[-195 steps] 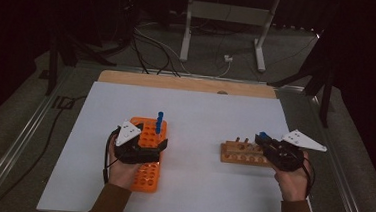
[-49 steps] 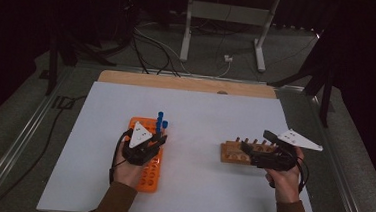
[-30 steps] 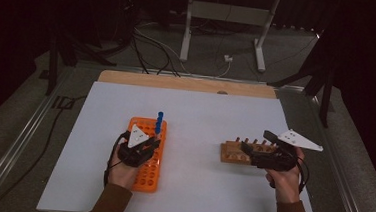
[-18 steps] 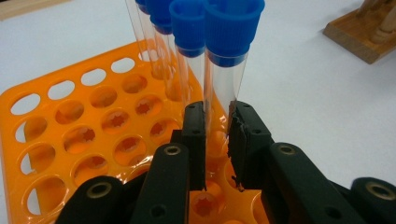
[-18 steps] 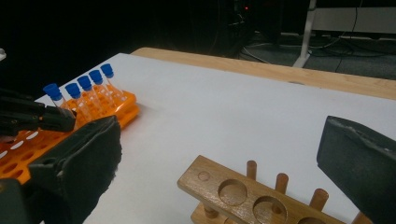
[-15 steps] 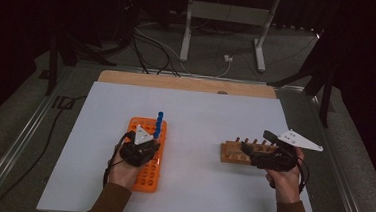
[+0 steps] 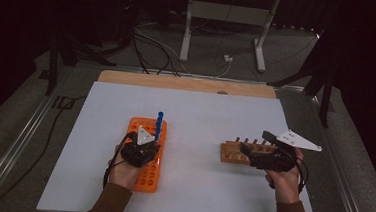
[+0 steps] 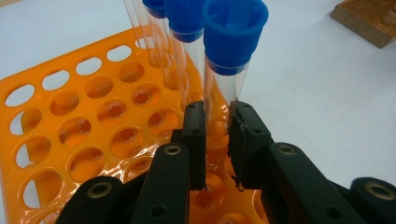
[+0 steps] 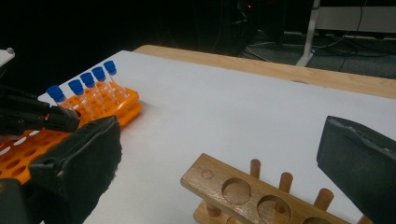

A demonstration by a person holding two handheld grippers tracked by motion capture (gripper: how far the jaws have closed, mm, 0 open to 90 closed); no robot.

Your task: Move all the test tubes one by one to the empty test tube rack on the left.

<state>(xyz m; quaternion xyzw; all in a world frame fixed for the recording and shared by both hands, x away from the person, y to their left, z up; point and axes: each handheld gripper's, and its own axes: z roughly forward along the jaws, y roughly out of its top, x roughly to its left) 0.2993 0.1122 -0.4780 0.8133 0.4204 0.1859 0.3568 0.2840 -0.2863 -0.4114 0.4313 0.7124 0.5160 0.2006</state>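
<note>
Left gripper view: at frame centre, left gripper point(image 8: 217, 135) clamps a blue-capped test tube point(image 8: 229, 70) standing in the orange rack point(image 8: 60, 135); a tilted lift could snag neighbouring tubes. Right gripper point(image 9: 224, 163) gapes over the wooden rack point(image 9: 243, 196).

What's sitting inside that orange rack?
The orange rack holds a row of clear tubes with blue caps along one edge; the left gripper pinches the nearest tube. Other holes look empty. The tubes' bottoms are hidden down in the rack.

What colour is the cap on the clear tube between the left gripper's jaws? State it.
Blue; the clear plastic tube's cap shows best in the left gripper view.
</note>
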